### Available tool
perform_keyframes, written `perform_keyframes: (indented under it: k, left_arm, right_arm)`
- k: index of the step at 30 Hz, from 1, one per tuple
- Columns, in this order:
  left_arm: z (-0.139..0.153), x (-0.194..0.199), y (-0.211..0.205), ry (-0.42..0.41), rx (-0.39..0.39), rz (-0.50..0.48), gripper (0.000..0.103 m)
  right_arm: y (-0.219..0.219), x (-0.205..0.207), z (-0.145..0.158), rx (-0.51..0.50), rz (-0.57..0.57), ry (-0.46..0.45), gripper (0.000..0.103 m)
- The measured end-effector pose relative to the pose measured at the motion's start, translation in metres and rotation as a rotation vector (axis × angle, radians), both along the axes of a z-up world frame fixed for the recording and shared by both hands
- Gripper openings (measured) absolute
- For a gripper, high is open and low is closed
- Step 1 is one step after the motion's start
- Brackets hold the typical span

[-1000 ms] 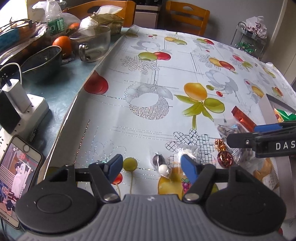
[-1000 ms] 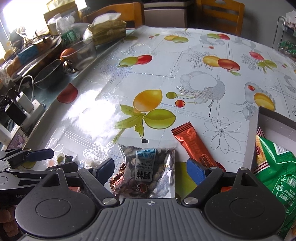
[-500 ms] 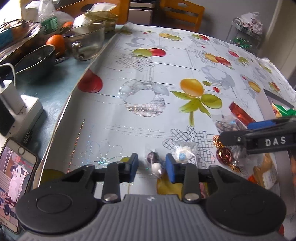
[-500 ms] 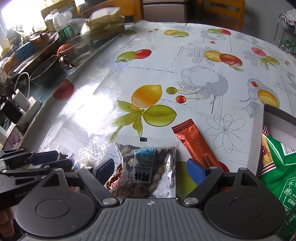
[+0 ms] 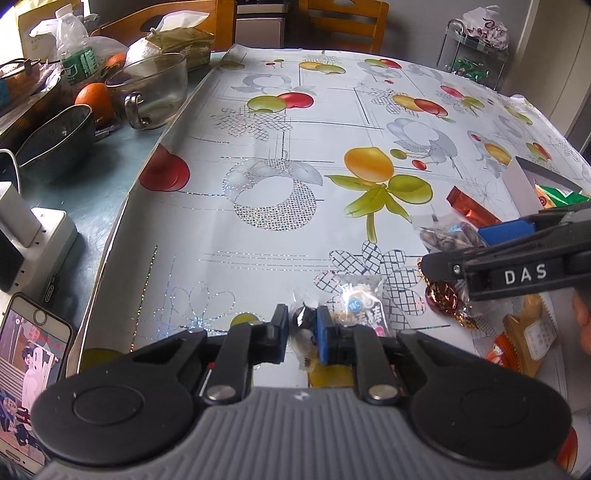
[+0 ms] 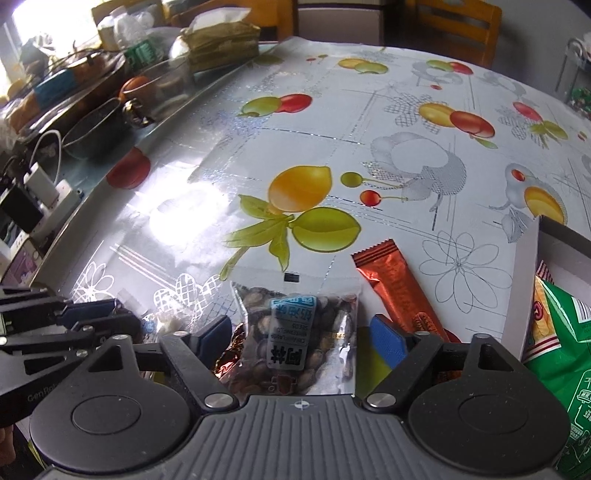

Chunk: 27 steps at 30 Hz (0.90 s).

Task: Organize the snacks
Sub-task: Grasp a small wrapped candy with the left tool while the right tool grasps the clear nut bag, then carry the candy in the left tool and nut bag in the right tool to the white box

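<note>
My left gripper [image 5: 302, 325] is shut on a small wrapped candy [image 5: 303, 314], dark and white in clear wrap, near the table's front edge. Right beside it lie a clear packet with a blue label [image 5: 364, 304] and a red-gold foil candy [image 5: 441, 295]. My right gripper [image 6: 301, 334] straddles a clear seed packet [image 6: 295, 332]. Its jaws are closing, and the blue pads stand just off the packet's edges. A red foil stick [image 6: 399, 288] lies to the right of the seed packet. A white box [image 6: 528, 280] at the right holds a green bag [image 6: 561, 332].
The fruit-print tablecloth [image 5: 277, 192] ends at the left. Past that edge are a phone [image 5: 29, 369], a charger block [image 5: 33, 236], a dark bowl [image 5: 55, 140], an orange [image 5: 94, 98] and a glass bowl [image 5: 155, 92]. An orange packet [image 5: 524, 339] lies front right. Wooden chairs [image 5: 343, 18] stand behind.
The left jaws have closed from wide open onto the wrapped candy. The right jaws have narrowed a little around the seed packet. Neither hand has shifted much.
</note>
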State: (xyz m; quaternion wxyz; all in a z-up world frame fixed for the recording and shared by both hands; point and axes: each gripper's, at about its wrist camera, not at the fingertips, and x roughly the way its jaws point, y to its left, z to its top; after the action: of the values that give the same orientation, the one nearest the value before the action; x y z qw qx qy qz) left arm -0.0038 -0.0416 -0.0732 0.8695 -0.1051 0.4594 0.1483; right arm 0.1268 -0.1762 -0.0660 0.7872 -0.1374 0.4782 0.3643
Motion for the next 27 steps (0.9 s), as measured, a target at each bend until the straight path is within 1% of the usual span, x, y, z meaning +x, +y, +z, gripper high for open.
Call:
perform_keyframes:
  k: [1,2,8,14,27]
  left_arm:
    - [0.000,0.000,0.000,0.000,0.000,0.000,0.012]
    - [0.000,0.000,0.000,0.000,-0.001,-0.001,0.012]
    - [0.003,-0.001,-0.002,-0.008,0.006,0.000,0.012]
    - [0.010,-0.003,-0.005,-0.023,0.018,-0.003,0.012]
    - [0.027,-0.001,-0.020,-0.061,0.047,-0.045,0.012]
  right_arm:
    - [0.000,-0.001,0.000,-0.003,0.004,-0.012,0.072]
    - [0.000,-0.002,0.001,-0.005,0.004,-0.025,0.063]
    - [-0.004,0.001,0.003,0.017,-0.015,-0.017,0.055]
    - [-0.009,0.004,0.010,0.058,-0.036,0.014,0.053]
    - [-0.023,-0.001,0.033,0.102,-0.039,-0.016,0.053]
